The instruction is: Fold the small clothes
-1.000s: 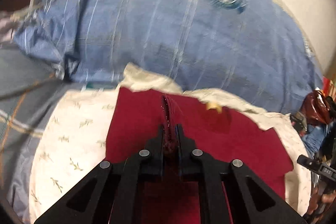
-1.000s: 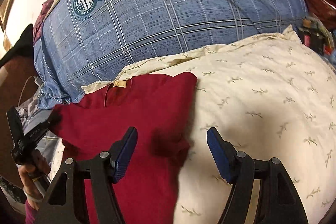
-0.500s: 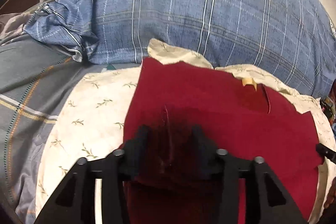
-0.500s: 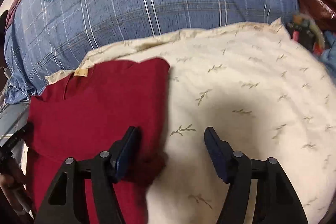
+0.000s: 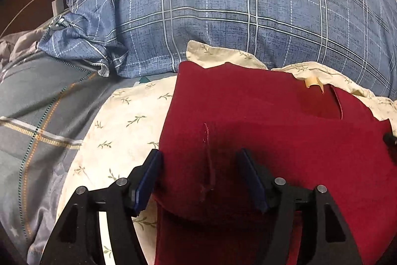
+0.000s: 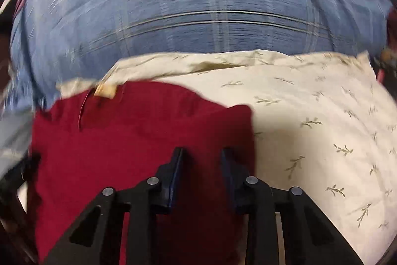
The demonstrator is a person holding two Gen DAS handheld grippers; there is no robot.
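Left claw (image 5: 202, 171) has let go of red shirt (image 5: 260, 140), now wide open; right claw (image 6: 202, 165), half-open and empty, narrowing over its edge: refold next.

1. The left wrist view looks forward and down, close over the red garment (image 5: 260, 140) near the cream pillow's (image 5: 119, 135) left edge.
2. The right wrist view (motion-blurred) faces likewise, nearer the garment's right edge.
3. Both share garment, pillow and blue plaid bedding (image 6: 198, 16) — seen from neighbouring angles.

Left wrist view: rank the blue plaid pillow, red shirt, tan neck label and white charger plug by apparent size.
1. blue plaid pillow
2. red shirt, though it lies nearer the camera
3. white charger plug and tan neck label: too alike to rank
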